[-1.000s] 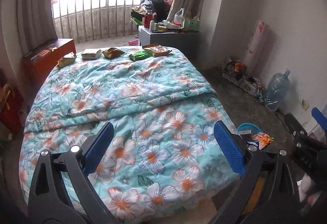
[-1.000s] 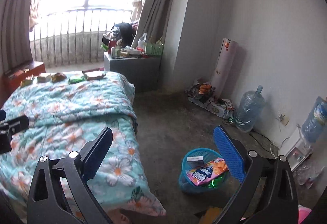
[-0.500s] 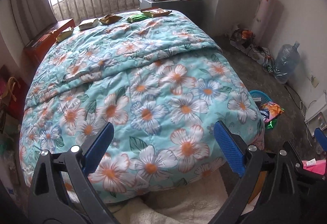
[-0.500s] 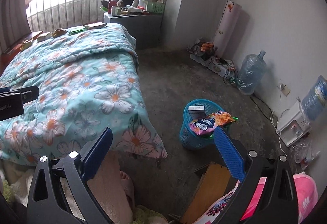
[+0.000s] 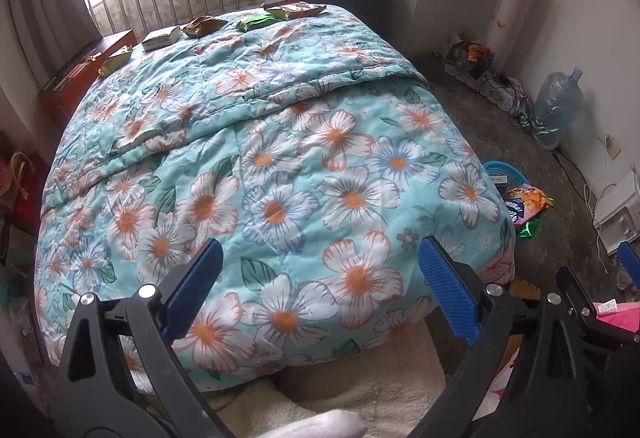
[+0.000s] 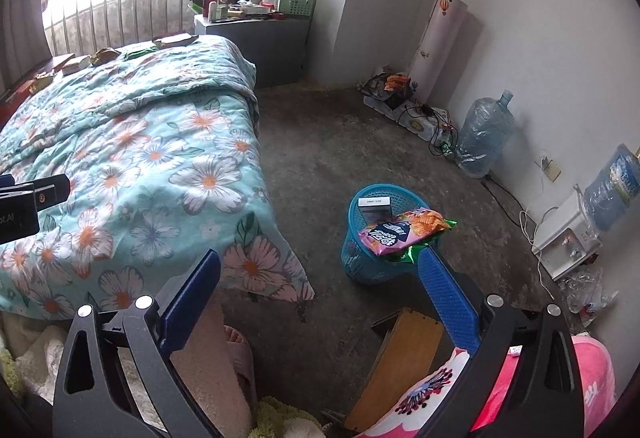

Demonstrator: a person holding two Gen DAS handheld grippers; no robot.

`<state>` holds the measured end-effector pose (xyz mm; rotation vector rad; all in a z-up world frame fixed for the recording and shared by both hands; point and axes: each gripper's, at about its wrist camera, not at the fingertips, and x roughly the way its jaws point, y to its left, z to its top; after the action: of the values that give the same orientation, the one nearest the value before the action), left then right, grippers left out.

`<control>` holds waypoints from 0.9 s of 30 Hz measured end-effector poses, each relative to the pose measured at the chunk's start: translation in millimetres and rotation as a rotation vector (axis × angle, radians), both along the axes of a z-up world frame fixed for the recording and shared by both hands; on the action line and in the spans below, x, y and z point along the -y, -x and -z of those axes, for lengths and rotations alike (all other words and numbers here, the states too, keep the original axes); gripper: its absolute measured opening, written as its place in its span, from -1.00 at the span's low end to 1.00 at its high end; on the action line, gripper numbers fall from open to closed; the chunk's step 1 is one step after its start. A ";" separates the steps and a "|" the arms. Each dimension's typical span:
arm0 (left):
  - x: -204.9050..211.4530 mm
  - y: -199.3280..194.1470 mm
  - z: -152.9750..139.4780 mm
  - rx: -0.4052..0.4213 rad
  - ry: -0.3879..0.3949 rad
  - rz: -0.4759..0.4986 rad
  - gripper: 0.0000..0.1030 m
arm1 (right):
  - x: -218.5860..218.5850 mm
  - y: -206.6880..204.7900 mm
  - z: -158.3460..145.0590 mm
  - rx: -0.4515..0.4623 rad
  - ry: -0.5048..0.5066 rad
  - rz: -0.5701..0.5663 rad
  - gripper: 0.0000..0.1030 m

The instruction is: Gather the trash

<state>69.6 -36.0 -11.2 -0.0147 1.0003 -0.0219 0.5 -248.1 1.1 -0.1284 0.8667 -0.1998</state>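
Snack wrappers [image 5: 200,26] were seen lined along the far edge of the bed's floral turquoise quilt [image 5: 280,158], and more packets [image 6: 404,232] were piled in the blue plastic basket [image 6: 360,262] on the floor. The left tool [image 5: 320,286] and right tool [image 6: 318,290] were held wide, empty.

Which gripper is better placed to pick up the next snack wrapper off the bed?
Left, probably. The left gripper is open and faces the wrappers along the far edge of the bed. The right gripper, also open, points at the floor by the blue basket.
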 end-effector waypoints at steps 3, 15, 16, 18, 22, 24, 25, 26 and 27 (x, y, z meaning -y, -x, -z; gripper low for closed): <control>0.3 0.4 -0.1 0.004 -0.002 -0.003 0.83 | 0.0 0.4 -0.4 0.001 0.004 -0.002 0.87; -5.6 -1.3 1.3 -0.016 0.024 -0.030 0.83 | -2.8 1.4 -4.3 0.007 0.007 -0.012 0.87; -5.9 -1.1 1.2 -0.015 0.024 -0.032 0.83 | -2.9 1.6 -5.2 0.010 0.006 -0.013 0.87; -6.9 -0.8 0.6 -0.012 0.027 -0.035 0.83 | -3.5 1.9 -6.2 0.012 0.009 -0.013 0.87; -8.2 -0.4 -0.8 -0.009 0.029 -0.040 0.83 | -4.2 2.1 -6.6 0.012 0.010 -0.013 0.87; -9.0 -0.3 -1.0 -0.009 0.030 -0.041 0.83 | -4.6 2.3 -6.9 0.014 0.012 -0.014 0.87; -8.8 -0.4 -0.9 -0.009 0.029 -0.041 0.83 | -4.5 2.5 -7.3 0.015 0.013 -0.014 0.87; -8.9 -0.4 -1.0 -0.008 0.028 -0.040 0.83 | -4.6 2.6 -7.7 0.016 0.014 -0.014 0.87; -9.0 -0.8 -0.6 -0.008 0.029 -0.039 0.83 | -4.5 2.7 -8.1 0.017 0.013 -0.015 0.87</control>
<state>70.4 -26.9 -10.6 -0.0611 1.0079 -0.0009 -2.2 -243.6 9.3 -0.1450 0.8477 -0.1927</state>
